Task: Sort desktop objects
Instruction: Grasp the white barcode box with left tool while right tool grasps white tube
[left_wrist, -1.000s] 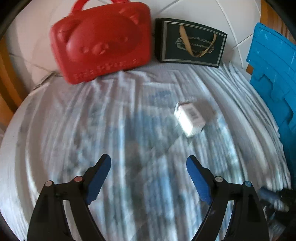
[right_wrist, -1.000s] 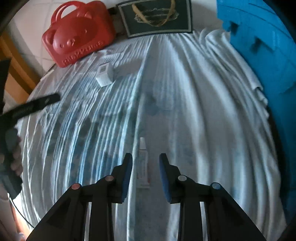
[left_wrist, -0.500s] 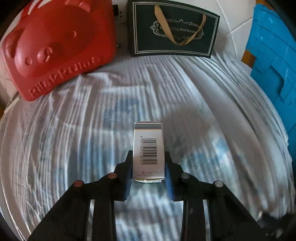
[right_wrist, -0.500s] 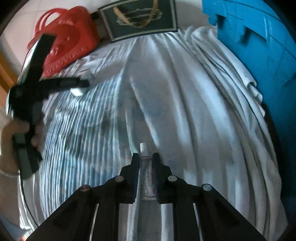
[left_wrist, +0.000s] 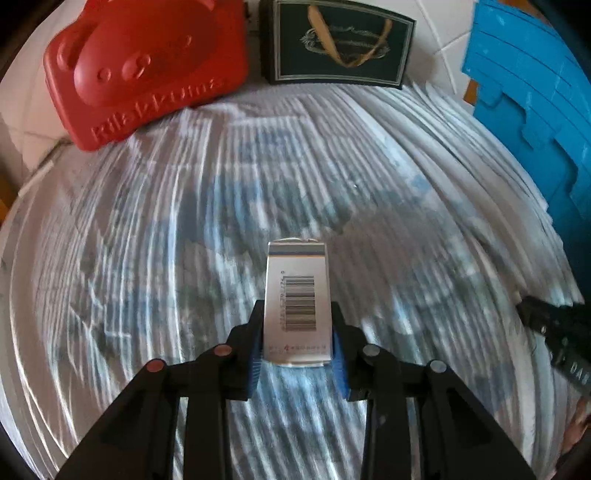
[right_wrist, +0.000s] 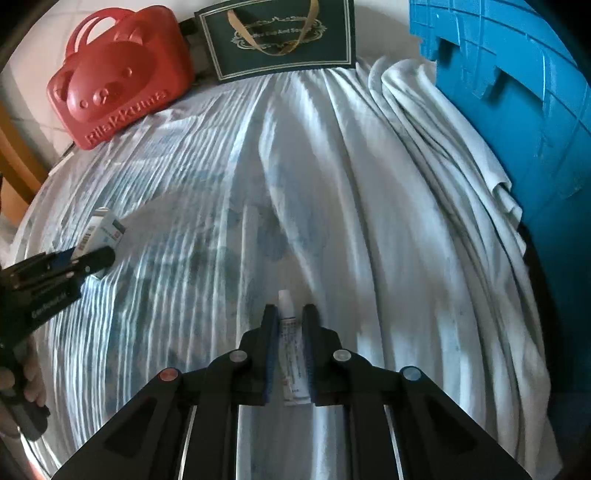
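A small white box with a barcode (left_wrist: 297, 306) sits between the blue pads of my left gripper (left_wrist: 298, 314), which is shut on it above the striped cloth. From the right wrist view the same box (right_wrist: 103, 230) and left gripper (right_wrist: 90, 254) show at the far left. My right gripper (right_wrist: 290, 325) is shut on a thin white tube (right_wrist: 291, 350), whose cap sticks out past the fingertips. In the left wrist view the right gripper (left_wrist: 524, 301) is a dark shape at the right edge.
A red bear-shaped case (right_wrist: 118, 92) and a dark green gift bag with a gold ribbon (right_wrist: 280, 37) stand at the back. A blue plastic crate (right_wrist: 517, 110) fills the right side. A white and blue striped cloth (right_wrist: 332, 184) covers the surface. A hand (right_wrist: 22, 380) holds the left tool.
The left gripper went from wide open to shut on the barcode box, then drew back with it. The right gripper closed its jaws onto the tube and kept still.
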